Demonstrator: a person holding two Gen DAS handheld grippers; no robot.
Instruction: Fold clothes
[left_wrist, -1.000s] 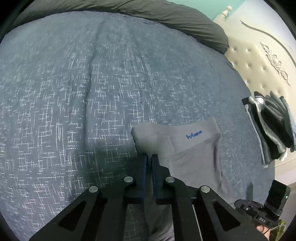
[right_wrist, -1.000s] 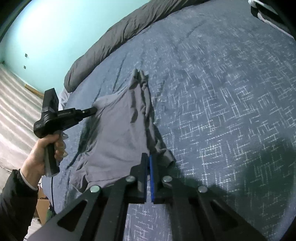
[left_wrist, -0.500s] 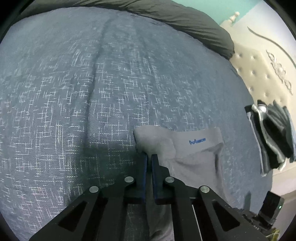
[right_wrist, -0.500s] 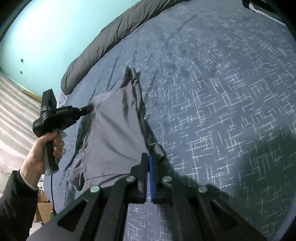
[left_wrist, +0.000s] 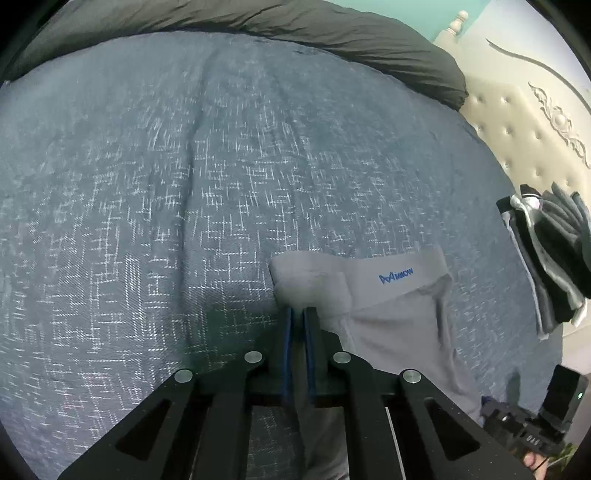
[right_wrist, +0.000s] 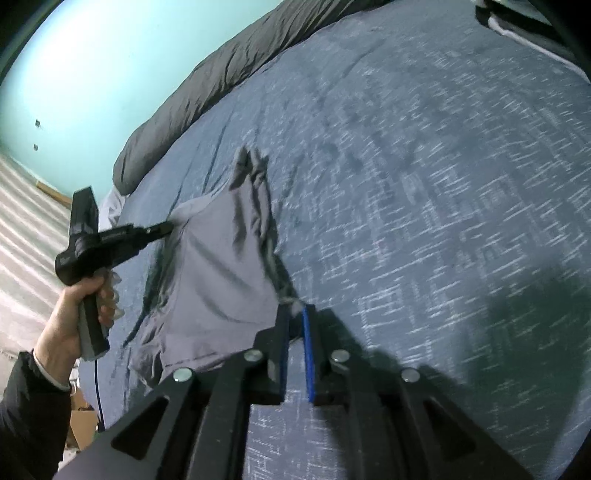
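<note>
On the bed (right_wrist: 424, 184), your right gripper (right_wrist: 295, 321) has just parted its fingers, dropping the grey shorts (right_wrist: 218, 277); your left gripper (left_wrist: 298, 317) still pinches the waistband.

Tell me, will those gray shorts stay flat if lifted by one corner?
Probably not. The gray shorts already crease and sag between the two grippers, so they look thin and floppy. They seem light too: they barely dent the blue bedspread.
</note>
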